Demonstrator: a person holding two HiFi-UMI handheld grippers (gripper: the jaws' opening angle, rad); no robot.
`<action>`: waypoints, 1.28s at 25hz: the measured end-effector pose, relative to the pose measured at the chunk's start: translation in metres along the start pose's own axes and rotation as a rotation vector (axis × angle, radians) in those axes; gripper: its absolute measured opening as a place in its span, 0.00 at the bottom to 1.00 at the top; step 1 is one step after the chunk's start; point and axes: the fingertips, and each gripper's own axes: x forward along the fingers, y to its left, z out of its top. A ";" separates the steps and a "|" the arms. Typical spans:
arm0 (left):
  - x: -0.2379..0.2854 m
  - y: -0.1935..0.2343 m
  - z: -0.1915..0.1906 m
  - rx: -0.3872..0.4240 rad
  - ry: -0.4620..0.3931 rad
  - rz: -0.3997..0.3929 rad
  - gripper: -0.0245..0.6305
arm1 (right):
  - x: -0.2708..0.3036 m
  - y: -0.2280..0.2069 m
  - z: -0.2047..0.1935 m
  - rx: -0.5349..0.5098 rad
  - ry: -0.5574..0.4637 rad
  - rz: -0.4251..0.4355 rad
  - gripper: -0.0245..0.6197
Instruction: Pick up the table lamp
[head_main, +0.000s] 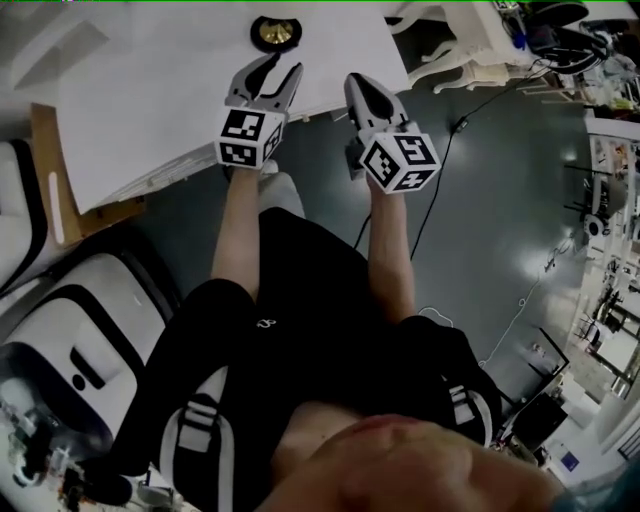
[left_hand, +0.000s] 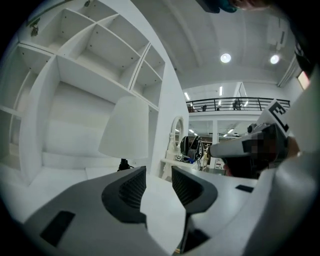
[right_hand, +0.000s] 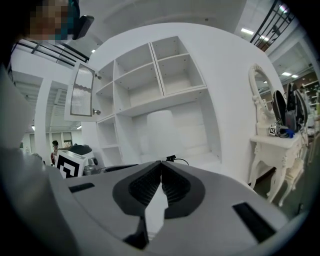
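The table lamp (head_main: 274, 33) stands at the far edge of the white desk (head_main: 150, 100), in the wide recess under the shelf unit (left_hand: 95, 55). From above only its dark round top with a gold centre shows. The left gripper (head_main: 283, 68) points at it from the near side without touching it. Its jaws stand released, moderately apart, with only bare desk between them. In the left gripper view the white shade (left_hand: 125, 129) rises beyond and left of the jaws, and the dark base is mostly hidden behind the left jaw. The right gripper (head_main: 358, 85) is held to the right, off the desk edge, jaws clenched together on nothing. In the right gripper view the shade is hard to make out against the white back panel. A mirrored dressing table (right_hand: 272, 135) stands far right.
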 end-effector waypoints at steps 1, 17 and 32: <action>0.004 0.008 -0.004 0.006 0.007 0.003 0.28 | 0.007 -0.001 0.000 0.006 0.000 -0.004 0.07; 0.095 0.118 -0.041 0.019 0.057 0.020 0.50 | 0.113 -0.048 -0.009 0.017 0.026 -0.104 0.07; 0.196 0.165 -0.034 0.000 -0.018 -0.118 0.46 | 0.213 -0.106 -0.012 0.016 0.079 -0.126 0.07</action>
